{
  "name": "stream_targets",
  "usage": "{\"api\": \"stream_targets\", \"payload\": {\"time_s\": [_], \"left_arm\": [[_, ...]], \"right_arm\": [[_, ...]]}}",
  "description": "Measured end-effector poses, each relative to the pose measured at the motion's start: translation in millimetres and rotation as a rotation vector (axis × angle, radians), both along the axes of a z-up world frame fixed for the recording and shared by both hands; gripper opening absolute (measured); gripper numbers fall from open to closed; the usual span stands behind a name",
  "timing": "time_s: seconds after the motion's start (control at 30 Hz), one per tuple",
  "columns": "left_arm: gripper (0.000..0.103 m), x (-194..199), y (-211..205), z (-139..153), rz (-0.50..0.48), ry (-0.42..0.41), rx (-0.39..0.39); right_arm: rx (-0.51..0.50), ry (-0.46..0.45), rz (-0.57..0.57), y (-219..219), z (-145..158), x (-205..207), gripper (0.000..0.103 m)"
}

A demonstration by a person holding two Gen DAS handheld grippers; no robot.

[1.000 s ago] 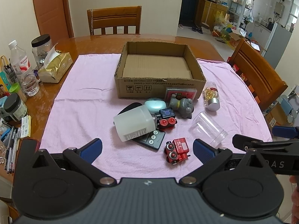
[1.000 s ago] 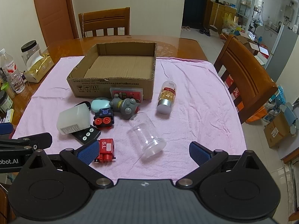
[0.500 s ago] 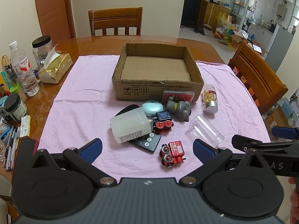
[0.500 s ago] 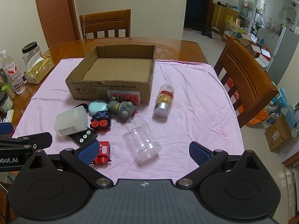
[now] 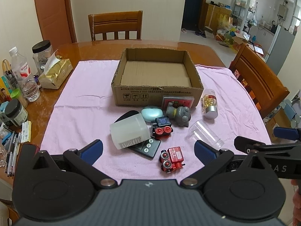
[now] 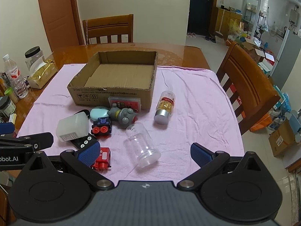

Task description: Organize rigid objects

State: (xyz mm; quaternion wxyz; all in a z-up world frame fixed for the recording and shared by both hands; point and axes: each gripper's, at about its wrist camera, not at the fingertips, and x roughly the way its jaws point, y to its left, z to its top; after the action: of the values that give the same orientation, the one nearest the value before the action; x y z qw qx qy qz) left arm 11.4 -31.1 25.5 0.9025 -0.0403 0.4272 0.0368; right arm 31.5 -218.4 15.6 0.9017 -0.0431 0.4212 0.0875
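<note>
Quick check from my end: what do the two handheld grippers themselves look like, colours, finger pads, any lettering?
Both are matte black plastic with two round pivot housings, silver pivot bolts and a small white logo. The left gripper and right gripper carry textured blue finger pads. White lettering on the bodies is partly cut off. No cables or sleeves show.

The black remote [image 5: 145, 146] is half covered by the white bottle [image 5: 128, 131]; the carton's [image 5: 158, 94] print is too small to be read.

Toppled jars [image 6: 142, 146], toys [image 5: 172, 159] before empty box [image 5: 157, 94]
</note>
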Motion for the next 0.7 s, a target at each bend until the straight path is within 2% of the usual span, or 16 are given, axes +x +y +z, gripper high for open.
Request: {"api": "stream_targets", "payload": {"time_s": [0.23,0.4,0.7], "left_arm": [[0.102,2.7,2.1,-4.8,-0.009,-0.026,-0.004],[0.102,9.8,7.3,-20.8,-0.029,-0.028,-0.003],[0.102,37.0,25.9,-59.3,-0.015,-0.007,0.048]], "right_arm": [[0.011,-0.021,-0.001,0.2,-1.8,2.2,0.103],[0.016,-0.067,0.019,0.5,-8.4,-0.3,0.103],[0.001,-0.047,0.080,6.3,-55.1,-4.6,0.103]]}}
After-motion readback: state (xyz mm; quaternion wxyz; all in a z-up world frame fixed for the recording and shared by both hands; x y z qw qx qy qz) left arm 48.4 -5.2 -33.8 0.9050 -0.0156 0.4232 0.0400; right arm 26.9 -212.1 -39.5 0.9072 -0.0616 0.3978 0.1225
